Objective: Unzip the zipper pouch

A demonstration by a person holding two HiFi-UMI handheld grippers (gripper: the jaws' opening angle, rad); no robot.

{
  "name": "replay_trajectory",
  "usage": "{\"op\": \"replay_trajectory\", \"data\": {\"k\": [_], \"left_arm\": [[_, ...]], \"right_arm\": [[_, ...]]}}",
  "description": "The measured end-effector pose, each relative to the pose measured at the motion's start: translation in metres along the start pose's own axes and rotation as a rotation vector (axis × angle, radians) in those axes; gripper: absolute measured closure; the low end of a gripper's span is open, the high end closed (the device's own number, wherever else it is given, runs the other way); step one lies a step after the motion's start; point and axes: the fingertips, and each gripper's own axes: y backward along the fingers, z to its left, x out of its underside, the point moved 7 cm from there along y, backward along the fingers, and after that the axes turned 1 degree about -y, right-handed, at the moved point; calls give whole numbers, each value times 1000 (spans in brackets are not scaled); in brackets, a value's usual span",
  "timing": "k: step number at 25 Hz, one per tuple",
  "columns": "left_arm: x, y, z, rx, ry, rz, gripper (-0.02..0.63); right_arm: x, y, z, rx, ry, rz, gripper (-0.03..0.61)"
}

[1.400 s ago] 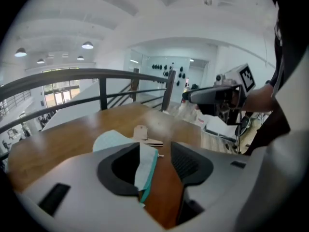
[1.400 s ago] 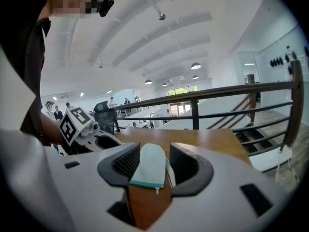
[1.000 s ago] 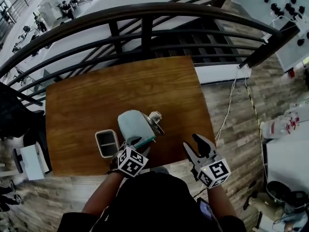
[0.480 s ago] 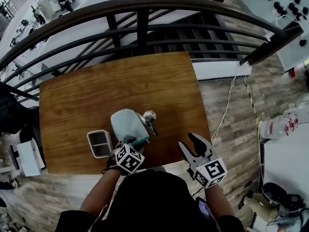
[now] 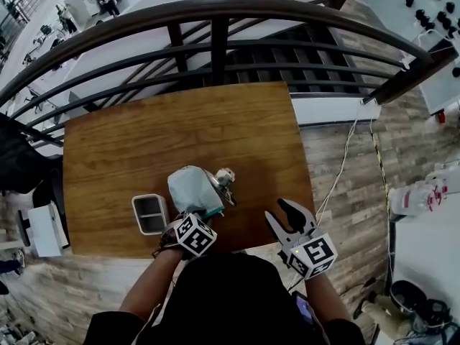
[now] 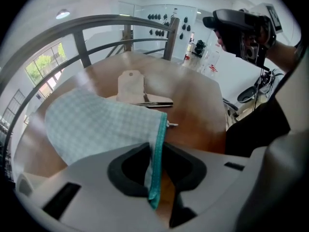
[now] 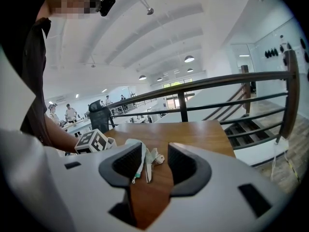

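Left gripper (image 6: 155,175) just clamped its jaws onto the zipper pouch (image 6: 96,124) at its teal edge. The right gripper (image 7: 154,166) narrowed a bit but hangs open, empty. Pull tab (image 6: 173,124) untouched, so it looks fully zipped to me.

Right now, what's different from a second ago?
On the left gripper, the jaws have just been closing and now pinch the pouch by its teal zipper edge. On the right gripper, the jaws have just closed a little, nothing between them. Pouch, tray and table lie as before.
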Motion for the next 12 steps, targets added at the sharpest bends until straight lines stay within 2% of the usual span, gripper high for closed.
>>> {"op": "replay_trajectory", "data": {"k": [3,8,12], "left_arm": [[-2,2,3,25,43,-9,562],[-7,26,7,66,101,-64,571],[-14,55,9,83,97,-132,571]], "right_arm": [[-1,-4,1,-19,8,-2,419],[-3,-11,7,-77,41,7,425],[1,-25,18,-169,107,41,425]]}}
